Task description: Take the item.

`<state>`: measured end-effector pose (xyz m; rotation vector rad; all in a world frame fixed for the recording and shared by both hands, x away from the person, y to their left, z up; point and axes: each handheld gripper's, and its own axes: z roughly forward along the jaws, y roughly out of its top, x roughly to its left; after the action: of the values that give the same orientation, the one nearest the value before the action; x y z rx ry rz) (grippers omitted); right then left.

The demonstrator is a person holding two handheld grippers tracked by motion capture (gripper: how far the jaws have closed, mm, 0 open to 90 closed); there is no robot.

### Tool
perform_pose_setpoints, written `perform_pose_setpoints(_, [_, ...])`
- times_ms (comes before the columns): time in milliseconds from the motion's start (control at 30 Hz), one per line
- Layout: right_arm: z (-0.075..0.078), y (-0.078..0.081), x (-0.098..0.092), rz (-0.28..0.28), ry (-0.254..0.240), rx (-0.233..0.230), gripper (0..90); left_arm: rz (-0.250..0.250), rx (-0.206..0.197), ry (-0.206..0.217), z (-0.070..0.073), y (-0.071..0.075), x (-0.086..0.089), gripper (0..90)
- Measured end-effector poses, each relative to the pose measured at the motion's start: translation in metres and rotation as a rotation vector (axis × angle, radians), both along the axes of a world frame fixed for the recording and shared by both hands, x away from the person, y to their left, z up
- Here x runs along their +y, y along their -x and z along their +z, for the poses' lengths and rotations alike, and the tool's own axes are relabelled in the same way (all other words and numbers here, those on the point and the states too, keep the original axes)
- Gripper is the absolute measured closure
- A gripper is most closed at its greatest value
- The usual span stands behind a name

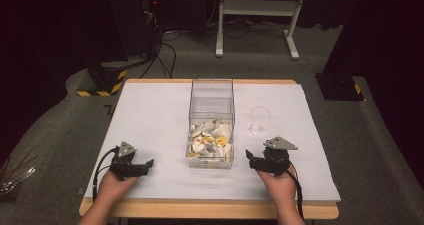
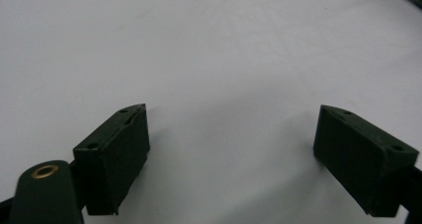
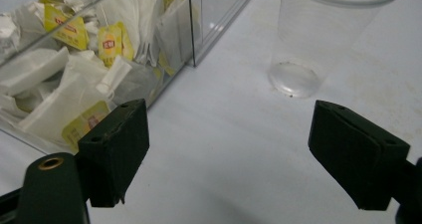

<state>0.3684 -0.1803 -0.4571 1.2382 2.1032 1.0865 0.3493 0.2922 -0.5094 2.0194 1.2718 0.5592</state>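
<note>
A clear plastic box stands at the table's middle, its near half holding several white tea bags with yellow tags. To its right is an empty clear plastic cup, upright. My left gripper rests low near the front left, open, jaws pointing right toward the box, over bare white surface. My right gripper sits just right of the box's front corner, open and empty. In the right gripper view the box with tea bags lies ahead left and the cup ahead right.
A white sheet covers the table, with a wooden edge along the front. On the floor beyond are a white frame stand, cables, and black bases with yellow stripes. Wide bare sheet lies left of the box.
</note>
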Motion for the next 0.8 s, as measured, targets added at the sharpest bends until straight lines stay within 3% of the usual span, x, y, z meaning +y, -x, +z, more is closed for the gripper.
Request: perform_pose_setpoints(800, [0.028, -0.004, 0.009, 0.045, -0.066, -0.064, 25.6, -0.001, -0.001, -0.003, 0.0, 0.0, 0.0, 14.8])
